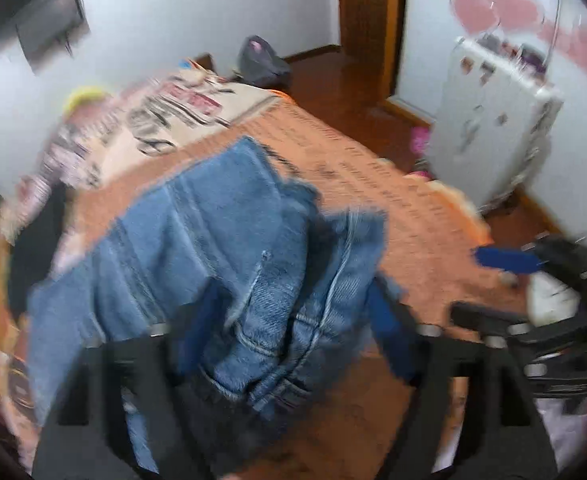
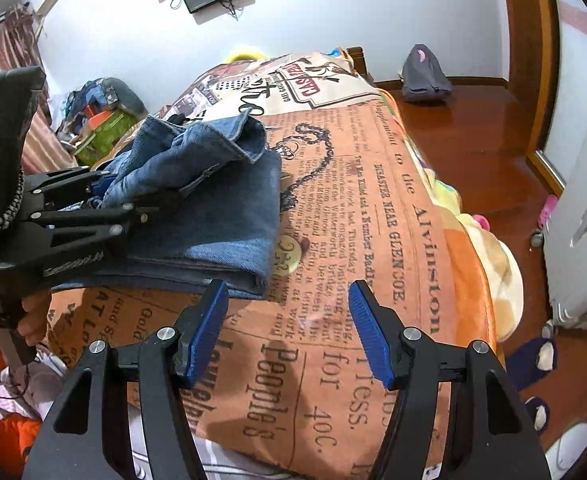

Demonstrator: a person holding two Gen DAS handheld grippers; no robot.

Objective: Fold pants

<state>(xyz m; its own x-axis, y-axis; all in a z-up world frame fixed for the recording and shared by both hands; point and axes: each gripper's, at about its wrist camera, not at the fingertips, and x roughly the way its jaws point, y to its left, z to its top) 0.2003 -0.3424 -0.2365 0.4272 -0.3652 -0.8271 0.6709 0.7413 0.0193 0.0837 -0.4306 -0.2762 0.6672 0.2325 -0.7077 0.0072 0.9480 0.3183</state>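
Blue denim pants (image 2: 213, 200) lie partly folded on the orange newspaper-print bedspread (image 2: 373, 240). In the left wrist view, which is blurred, the pants (image 1: 221, 248) hang bunched between my left gripper's fingers. My left gripper (image 1: 293, 328) is around the bunched denim and appears shut on it; it also shows in the right wrist view (image 2: 133, 208), on top of the pile's left side. My right gripper (image 2: 289, 328) is open and empty, just in front of the pile's near folded edge, above the bedspread. It shows at the right in the left wrist view (image 1: 493, 260).
A white cabinet (image 2: 581, 220) stands on the wooden floor at the right of the bed. A grey bag (image 2: 425, 76) lies on the floor by the far wall. Cluttered items (image 2: 101, 120) sit left of the bed. Slippers (image 2: 541, 356) lie on the floor.
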